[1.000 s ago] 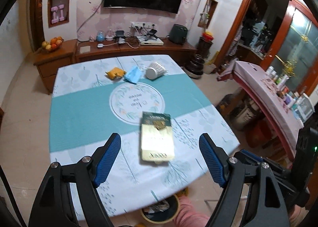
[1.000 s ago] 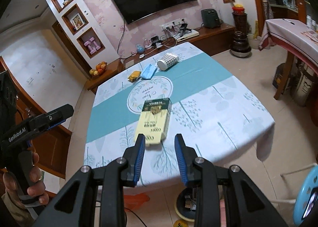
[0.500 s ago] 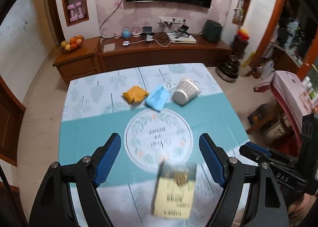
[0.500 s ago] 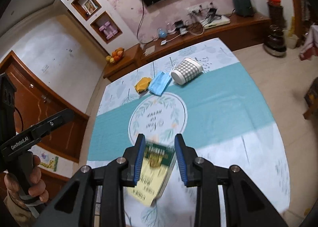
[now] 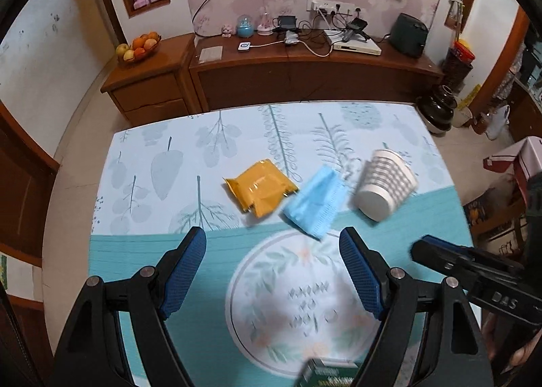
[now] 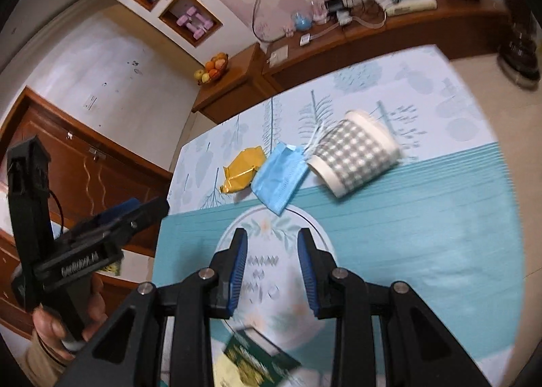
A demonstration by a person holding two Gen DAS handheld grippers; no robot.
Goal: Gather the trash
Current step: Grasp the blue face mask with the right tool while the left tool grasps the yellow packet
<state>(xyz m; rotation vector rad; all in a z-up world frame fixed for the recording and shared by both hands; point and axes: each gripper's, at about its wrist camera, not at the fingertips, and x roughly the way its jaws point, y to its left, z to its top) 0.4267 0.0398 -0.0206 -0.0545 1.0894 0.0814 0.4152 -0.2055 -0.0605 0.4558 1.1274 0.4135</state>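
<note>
Both hand-held grippers have advanced over the worktop (image 5: 152,163), leaving the green-and-yellow box (image 6: 250,363) beneath them. The tipped checked cup (image 6: 355,156), contents unseen, touches the blue mask (image 5: 313,204) beside the yellow wrapper (image 5: 261,190), all ahead of the spread left hand-held gripper (image 5: 272,271) and narrowly parted right hand-held gripper (image 6: 272,271), neither holding anything.

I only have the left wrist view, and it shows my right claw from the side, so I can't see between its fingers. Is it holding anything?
Observer: No. The right claw is empty, its jaws a narrow gap apart, above the table.
Operator: There's a green sliver at my bottom edge. What is it?
Observer: A green and yellow box, lying flat on the table, beneath the right claw and behind its fingertips.
</note>
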